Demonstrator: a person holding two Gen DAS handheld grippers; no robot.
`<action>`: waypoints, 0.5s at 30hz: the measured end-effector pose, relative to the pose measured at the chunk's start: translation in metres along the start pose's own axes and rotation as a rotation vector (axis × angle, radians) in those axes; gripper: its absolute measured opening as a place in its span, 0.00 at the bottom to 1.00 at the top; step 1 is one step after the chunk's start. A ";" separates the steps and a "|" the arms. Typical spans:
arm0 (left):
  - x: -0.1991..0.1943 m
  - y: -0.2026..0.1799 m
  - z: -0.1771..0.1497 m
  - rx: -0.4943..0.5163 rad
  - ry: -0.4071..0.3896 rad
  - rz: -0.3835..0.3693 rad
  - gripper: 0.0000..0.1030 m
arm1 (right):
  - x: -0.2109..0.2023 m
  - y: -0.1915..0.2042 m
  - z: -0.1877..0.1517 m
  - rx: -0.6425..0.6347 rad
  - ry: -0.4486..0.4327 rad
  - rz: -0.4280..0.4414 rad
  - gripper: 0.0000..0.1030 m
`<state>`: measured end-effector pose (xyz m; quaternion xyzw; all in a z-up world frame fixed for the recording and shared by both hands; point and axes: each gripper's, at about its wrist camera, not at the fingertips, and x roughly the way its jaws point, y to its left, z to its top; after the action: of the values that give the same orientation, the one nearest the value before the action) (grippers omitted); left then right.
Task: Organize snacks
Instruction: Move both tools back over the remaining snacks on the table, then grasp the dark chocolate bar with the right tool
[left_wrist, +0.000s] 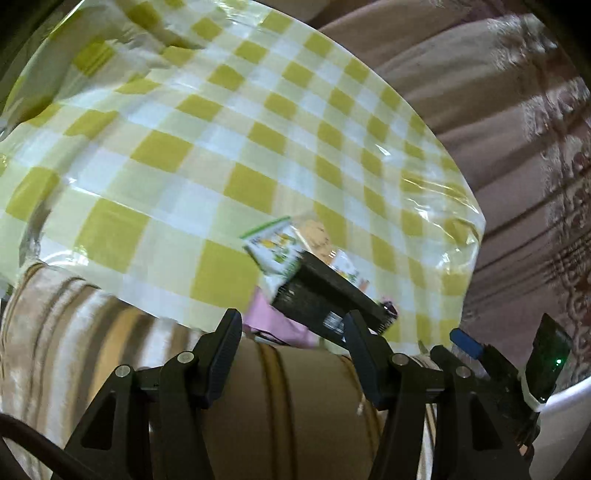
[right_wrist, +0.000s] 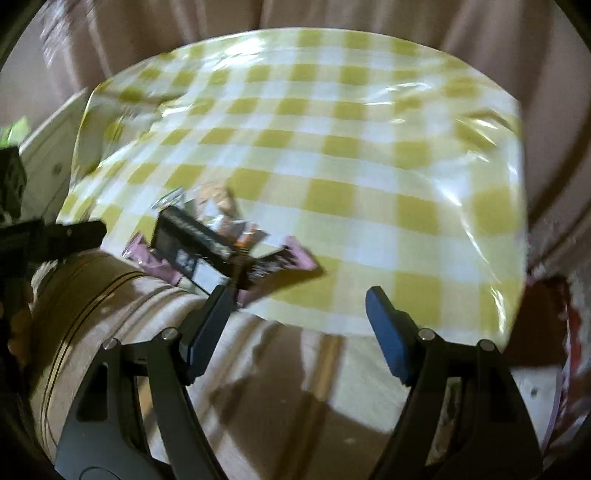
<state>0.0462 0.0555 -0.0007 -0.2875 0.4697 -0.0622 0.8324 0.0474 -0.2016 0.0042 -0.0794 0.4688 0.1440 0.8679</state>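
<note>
Hovering empty and parted, the left hand-held gripper (left_wrist: 291, 350) and right hand-held gripper (right_wrist: 299, 325) approach the snack packets (left_wrist: 280, 254) heaped at the tabletop (right_wrist: 369, 155) edge, presumably for sorting

A tablecloth (right_wrist: 332, 155) checked in yellow-green, pale cream and white lies under a glossy clear film. On it sit a black box (left_wrist: 325, 295), a white snack packet (left_wrist: 275, 251) with green edging and yellow print, and a pink packet (right_wrist: 299, 256). The near cushion (left_wrist: 74, 350) is beige with brown and white stripes. The curtain (left_wrist: 517, 147) behind is dusty pinkish-brown.
</note>
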 end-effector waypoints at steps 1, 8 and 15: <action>0.001 0.003 0.001 -0.008 -0.002 0.001 0.57 | 0.005 0.006 0.003 -0.024 0.007 0.012 0.75; 0.012 0.010 0.008 -0.015 0.003 0.007 0.57 | 0.044 0.037 0.025 -0.159 0.077 0.089 0.75; 0.030 0.020 0.020 -0.048 0.025 -0.021 0.57 | 0.079 0.054 0.041 -0.231 0.150 0.133 0.75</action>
<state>0.0758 0.0692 -0.0255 -0.3116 0.4783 -0.0630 0.8186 0.1032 -0.1254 -0.0391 -0.1583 0.5169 0.2478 0.8039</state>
